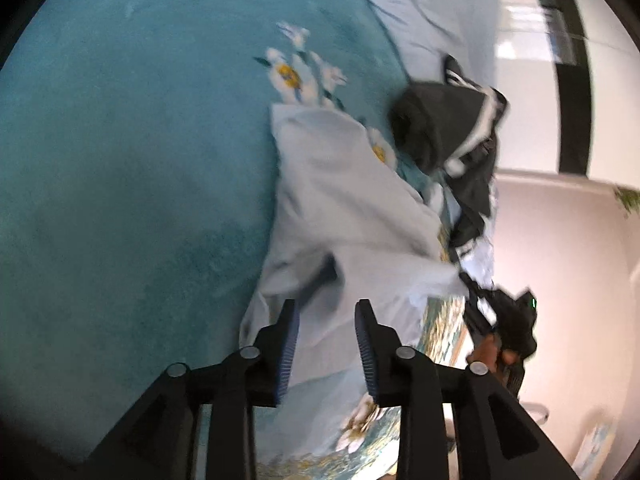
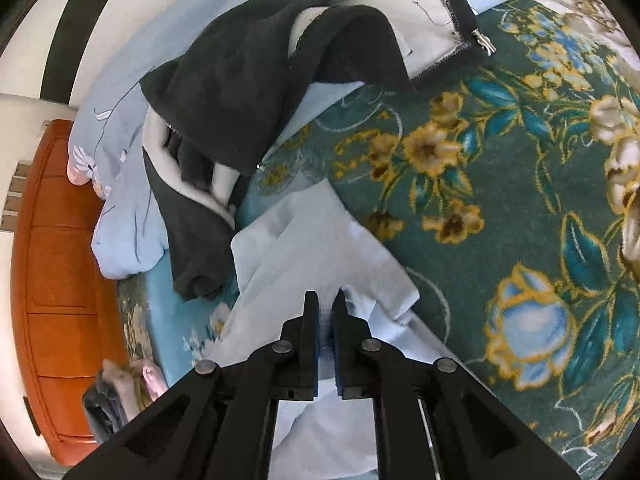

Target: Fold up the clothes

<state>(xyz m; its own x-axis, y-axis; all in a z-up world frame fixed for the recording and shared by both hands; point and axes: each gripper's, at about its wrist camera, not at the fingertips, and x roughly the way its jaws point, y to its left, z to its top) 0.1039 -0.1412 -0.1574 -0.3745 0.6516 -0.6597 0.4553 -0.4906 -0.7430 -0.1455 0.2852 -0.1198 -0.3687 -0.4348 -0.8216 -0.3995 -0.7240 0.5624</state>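
Cloth this thin, the pale blue woven garment [image 2: 320, 236], should handle light and limp, sagging from any single hold and sliding readily over the pile beneath; corners or a hem edge look the fair places to take it, both at once. It lies rumpled, partly doubled over itself, on the teal floral plush blanket [image 2: 500, 168], just beside a heaped dark grey fleece-lined zip garment [image 2: 240, 92]. The right gripper [image 2: 325, 300] is pinched on a fold of the pale cloth, jaws nearly together with fabric between; the left gripper [image 1: 326, 308] hangs above the same garment with jaws parted, seemingly holding nothing, though blur leaves that unsure.
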